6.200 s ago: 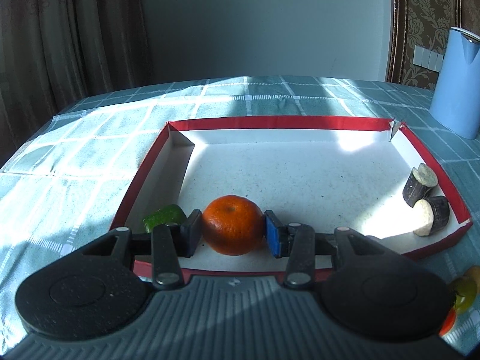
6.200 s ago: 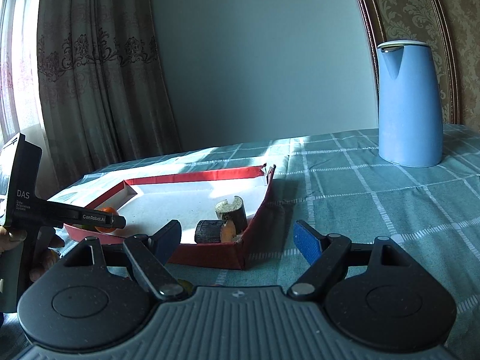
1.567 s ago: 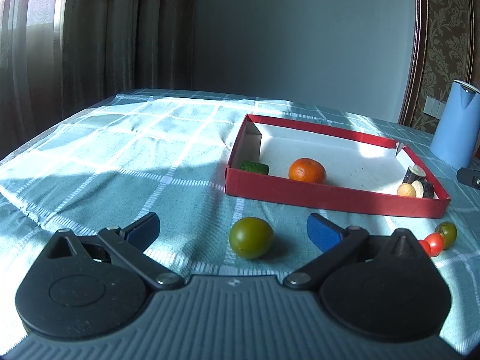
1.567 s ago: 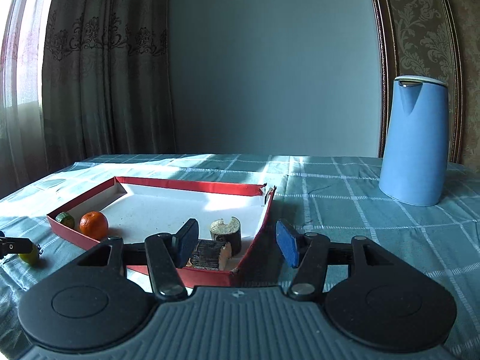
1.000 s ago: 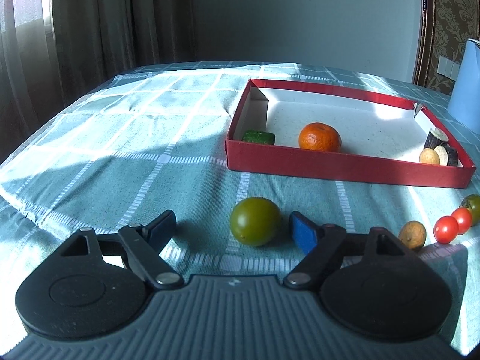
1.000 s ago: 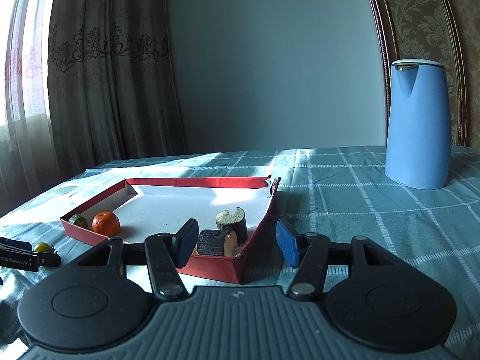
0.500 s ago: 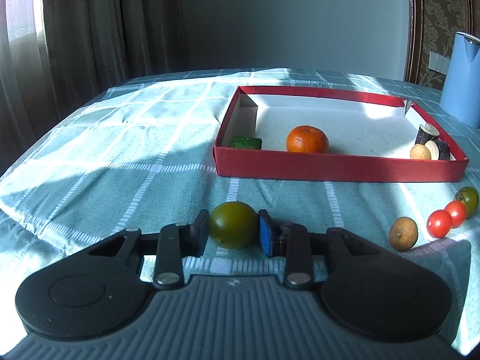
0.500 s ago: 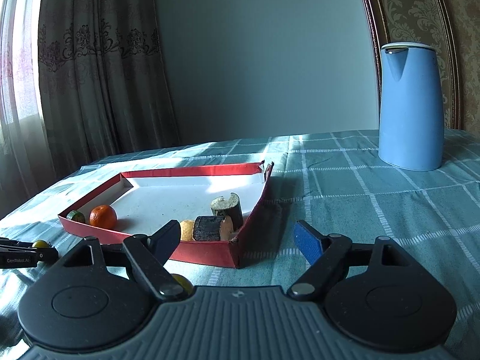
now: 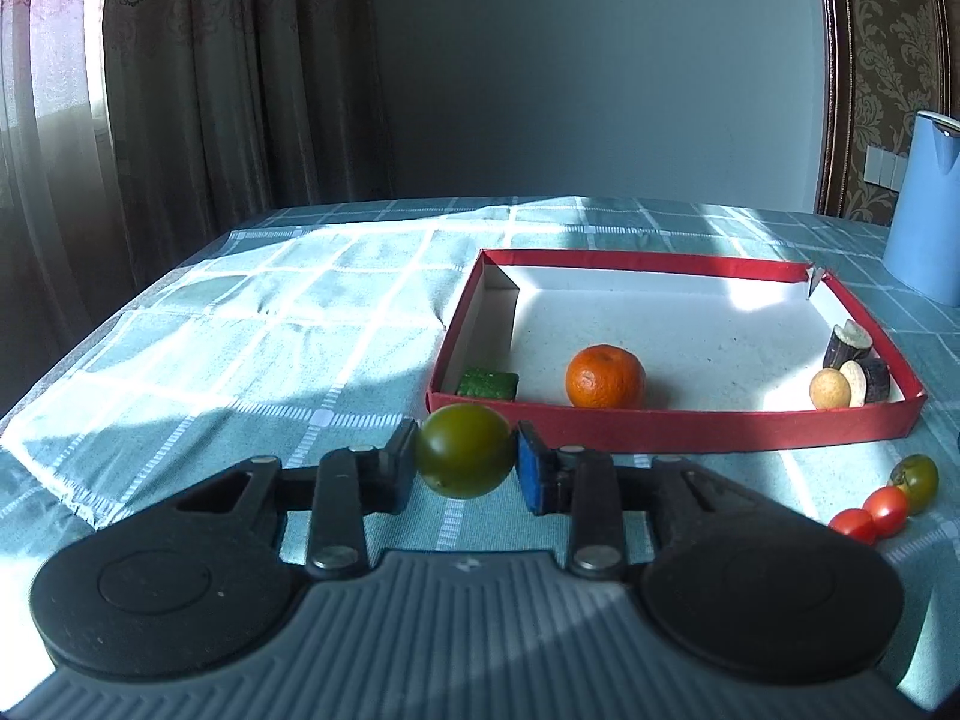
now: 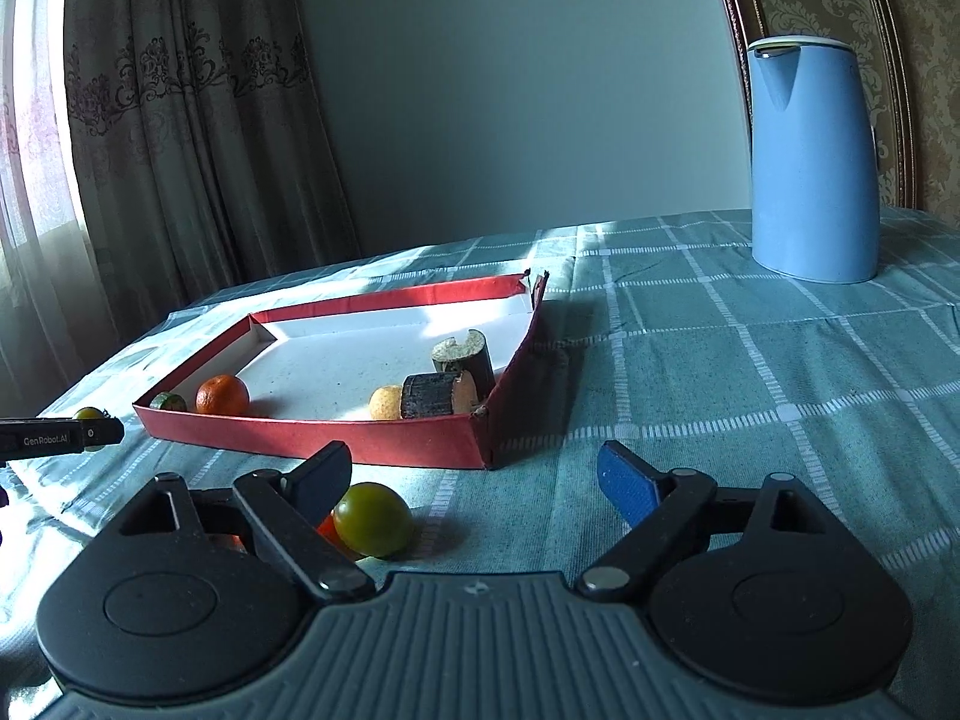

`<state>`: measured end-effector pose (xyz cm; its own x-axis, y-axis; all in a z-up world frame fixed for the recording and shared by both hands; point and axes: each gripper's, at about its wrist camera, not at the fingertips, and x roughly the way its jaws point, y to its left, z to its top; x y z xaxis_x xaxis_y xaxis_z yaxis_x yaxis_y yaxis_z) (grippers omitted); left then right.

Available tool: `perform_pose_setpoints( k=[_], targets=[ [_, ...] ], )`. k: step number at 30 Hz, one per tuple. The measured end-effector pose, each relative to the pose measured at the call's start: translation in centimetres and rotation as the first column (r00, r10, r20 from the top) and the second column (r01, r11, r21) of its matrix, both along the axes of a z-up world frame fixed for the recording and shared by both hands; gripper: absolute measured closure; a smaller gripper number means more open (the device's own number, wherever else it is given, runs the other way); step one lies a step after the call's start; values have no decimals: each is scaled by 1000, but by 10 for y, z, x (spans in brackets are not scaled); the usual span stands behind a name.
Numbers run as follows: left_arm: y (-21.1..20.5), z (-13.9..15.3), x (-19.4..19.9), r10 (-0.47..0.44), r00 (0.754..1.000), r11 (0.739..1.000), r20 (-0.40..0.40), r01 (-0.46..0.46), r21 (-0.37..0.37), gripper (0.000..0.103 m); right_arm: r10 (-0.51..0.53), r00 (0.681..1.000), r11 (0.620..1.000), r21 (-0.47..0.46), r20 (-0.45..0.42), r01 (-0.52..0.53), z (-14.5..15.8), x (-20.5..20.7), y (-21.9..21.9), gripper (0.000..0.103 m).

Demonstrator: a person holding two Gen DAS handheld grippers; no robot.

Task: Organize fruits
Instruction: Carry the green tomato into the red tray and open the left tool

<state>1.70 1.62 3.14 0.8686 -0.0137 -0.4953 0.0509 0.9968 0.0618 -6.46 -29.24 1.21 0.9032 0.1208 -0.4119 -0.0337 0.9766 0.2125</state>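
Green tomato (image 9: 465, 450) pinched in left gripper (image 9: 465, 462), bound for red tray (image 9: 660, 429); right gripper (image 10: 474, 480) gapes over tablecloth fruit.

A teal tablecloth (image 9: 300, 324) with a white grid carried a red, white-floored tray (image 9: 660, 429) holding an orange mandarin (image 9: 605, 376), beside an olive-green tomato (image 9: 465, 450), red cherry tomatoes (image 9: 876, 513) and a pale-blue kettle (image 10: 810, 162).

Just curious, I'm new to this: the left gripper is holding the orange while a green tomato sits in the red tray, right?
Swapped. In the left wrist view the left gripper is shut on the green tomato; the orange sits in the red tray.
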Motion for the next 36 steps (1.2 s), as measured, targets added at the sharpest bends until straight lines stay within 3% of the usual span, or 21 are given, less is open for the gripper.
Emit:
perform_pose_setpoints(
  k=[8, 18, 21, 28, 36],
  targets=[
    [-8, 27, 29, 17, 998, 1000, 59, -17, 0, 72, -3, 1000, 1000, 29, -14, 4, -2, 2, -4, 13],
    [-11, 9, 88, 25, 999, 999, -39, -27, -43, 72, 13, 999, 998, 65, -37, -10, -5, 6, -8, 13],
    [-18, -2, 97, 18, 998, 1000, -67, -19, -22, 72, 18, 999, 997, 76, -46, -15, -6, 8, -9, 13],
    [-25, -12, 99, 5, 997, 1000, -81, -4, 11, 71, 20, 998, 996, 92, -53, -15, -7, 9, -11, 13],
    [-24, -11, 90, 13, 997, 1000, -75, -12, 15, 60, 13, 998, 995, 102, -60, -7, -8, 10, -12, 13]
  ],
)
